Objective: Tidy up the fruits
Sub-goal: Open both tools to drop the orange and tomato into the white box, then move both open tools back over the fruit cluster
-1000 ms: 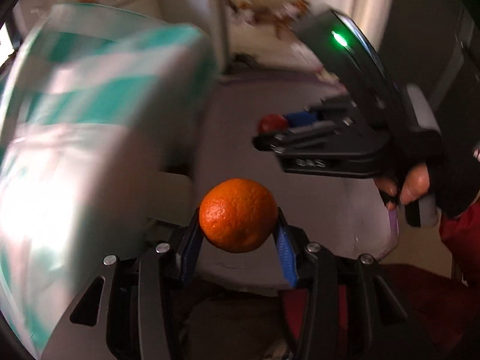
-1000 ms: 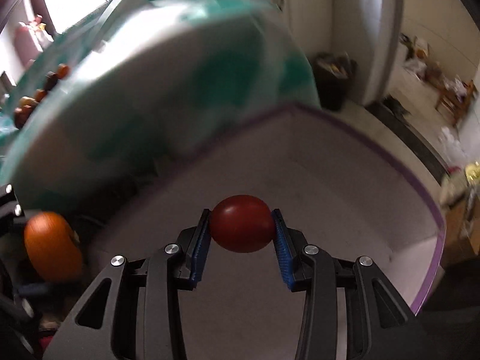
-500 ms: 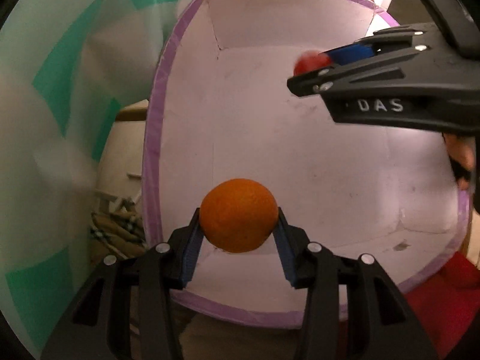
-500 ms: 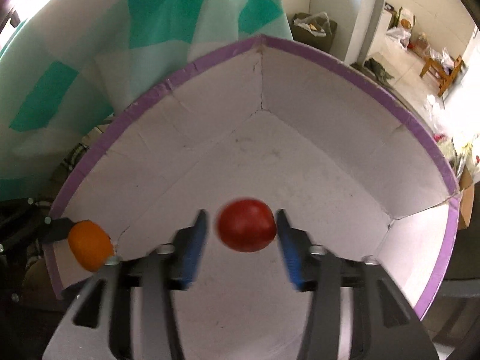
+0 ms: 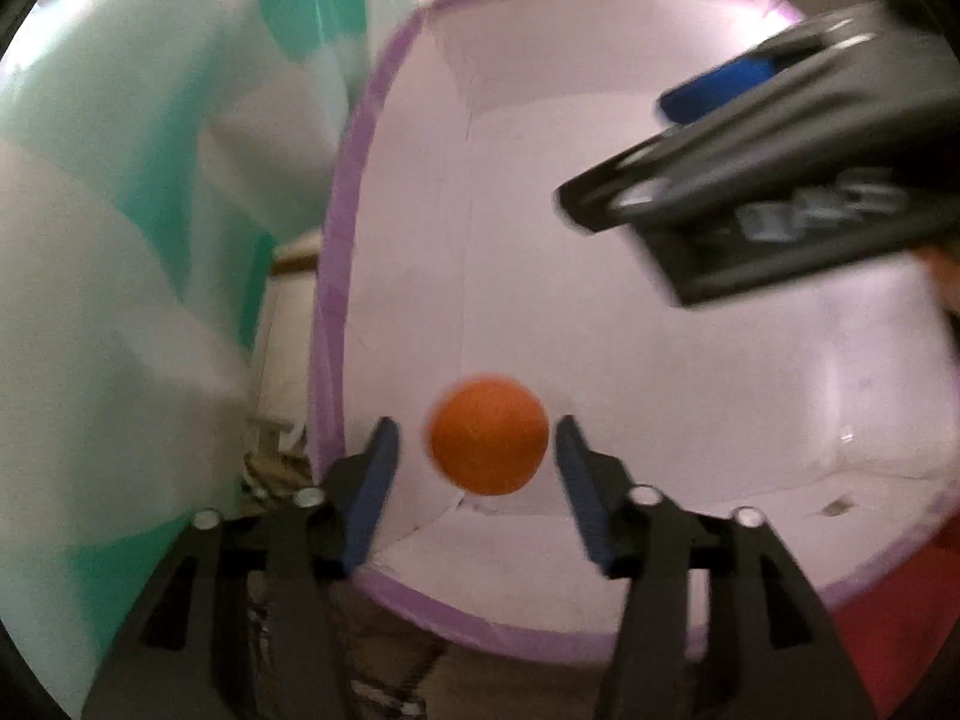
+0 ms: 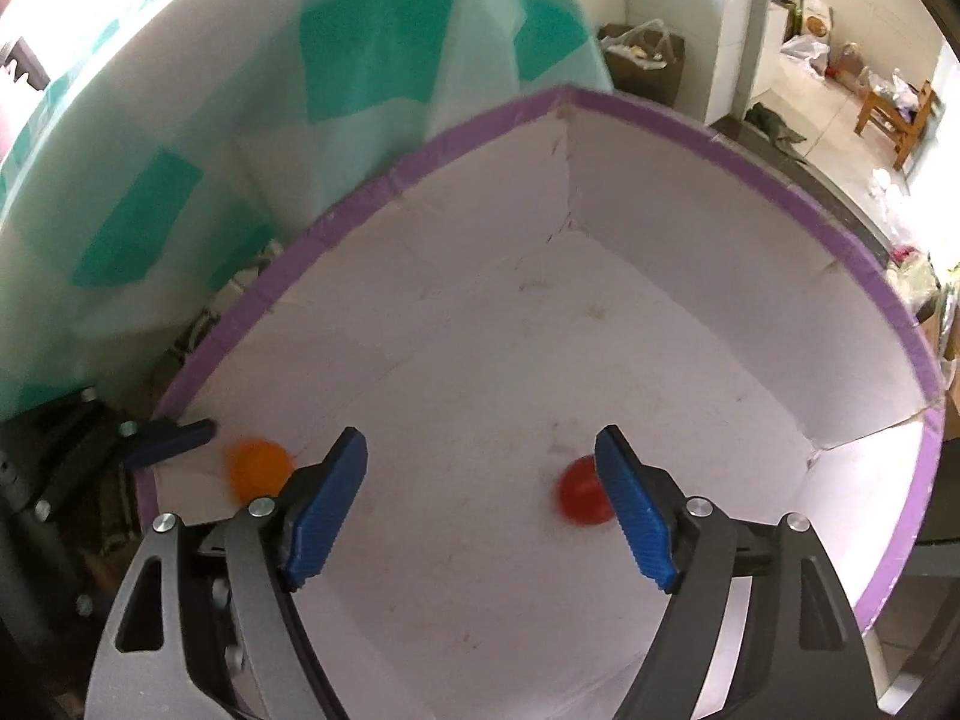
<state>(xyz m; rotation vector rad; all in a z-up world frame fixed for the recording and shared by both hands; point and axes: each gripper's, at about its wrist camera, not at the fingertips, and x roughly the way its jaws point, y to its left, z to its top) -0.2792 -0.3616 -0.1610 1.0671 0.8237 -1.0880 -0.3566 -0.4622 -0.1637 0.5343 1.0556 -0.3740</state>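
Box (image 6: 690, 138), white inside with purple rim, sits under both your grippers. Left gripper (image 5: 474, 456): fingers just opening, parted around the orange (image 5: 489, 437), clear of it. Right gripper (image 6: 483, 507): fingers just opening, spread wide; red fruit (image 6: 579, 495) on box floor beside your right finger.

- Teal-and-white checked cloth (image 6: 252, 138) draped just beside the box, upper left.
- Wooden chair (image 6: 897, 114) on the tiled floor, far right.
- Plastic bags (image 6: 807, 51) along the wall.
- Dark bin (image 6: 645, 69) behind the box.
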